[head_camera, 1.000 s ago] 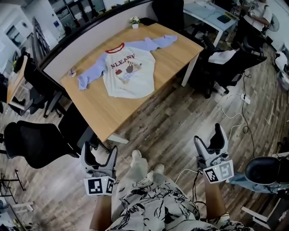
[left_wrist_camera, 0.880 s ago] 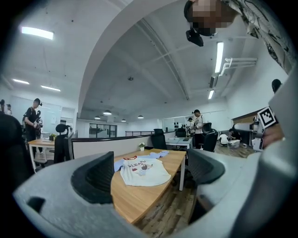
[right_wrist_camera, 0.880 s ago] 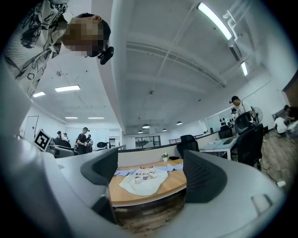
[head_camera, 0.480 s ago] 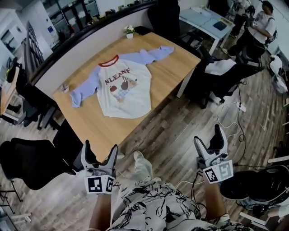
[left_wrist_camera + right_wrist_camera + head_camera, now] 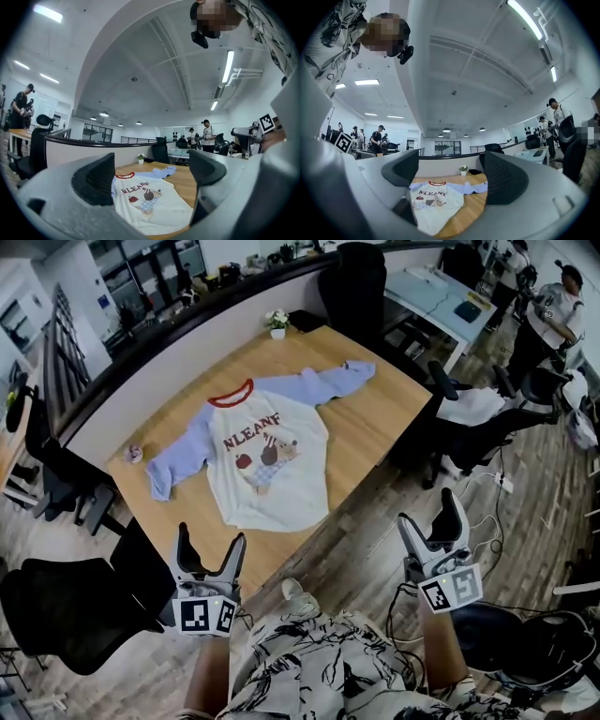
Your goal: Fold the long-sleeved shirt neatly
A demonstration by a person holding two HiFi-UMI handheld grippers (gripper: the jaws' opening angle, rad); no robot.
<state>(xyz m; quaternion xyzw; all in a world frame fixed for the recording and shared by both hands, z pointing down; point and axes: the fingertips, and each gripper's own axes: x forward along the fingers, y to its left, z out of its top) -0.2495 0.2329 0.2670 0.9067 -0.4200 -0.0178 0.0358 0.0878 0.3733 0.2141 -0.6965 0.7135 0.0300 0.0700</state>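
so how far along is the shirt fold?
Done: nothing folded. The shirt lies flat, print up, on the table, with its sleeves spread out to the sides. In hand: nothing; the left gripper and right gripper are both open and empty, held short of the table edge. Left: every fold, sleeves and body.

An open-plan office. A wooden desk (image 5: 367,427) stands against a low partition (image 5: 141,381), with black swivel chairs (image 5: 58,604) around it. Strip lights (image 5: 228,66) run overhead.
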